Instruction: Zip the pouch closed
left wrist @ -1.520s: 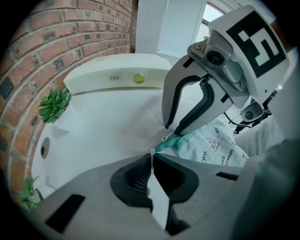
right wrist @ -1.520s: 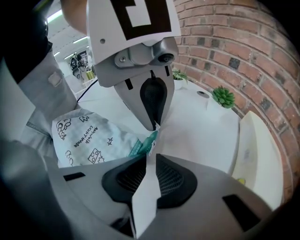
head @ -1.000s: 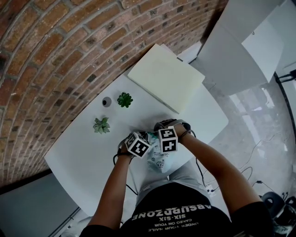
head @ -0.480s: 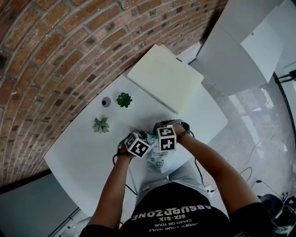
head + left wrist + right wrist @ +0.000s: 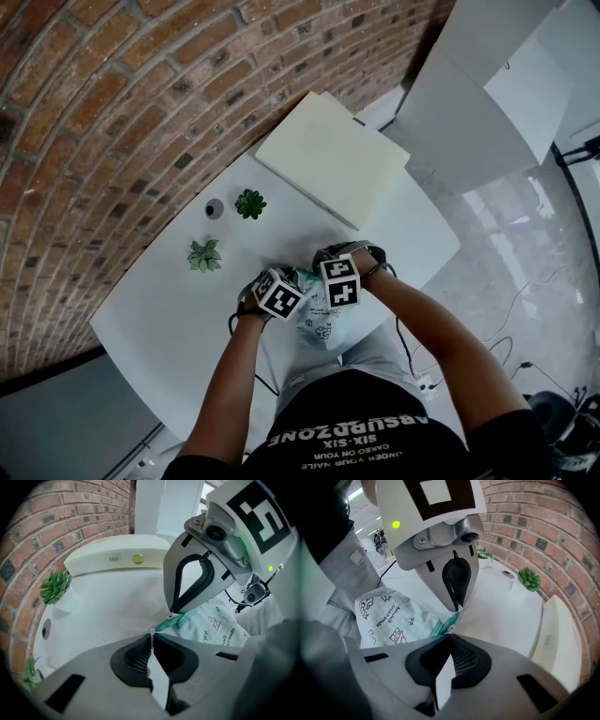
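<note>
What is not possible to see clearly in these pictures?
- How far the pouch zipper is closed: head view, marker cubes cover it; gripper views show only a teal end.
- What the right gripper pinches: too small, left gripper view.
- Round object beside the plant: too small, head view.

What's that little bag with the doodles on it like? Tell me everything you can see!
The pouch is soft, pale cloth printed with small dark doodles and words, with a teal zip edge at one end. It lies a bit puffy at the near edge of the white table, just in front of the person. The left gripper is shut on a thin white bit at the teal corner. The right gripper is shut beside it on the zip end. How far the zip is closed cannot be told.
</note>
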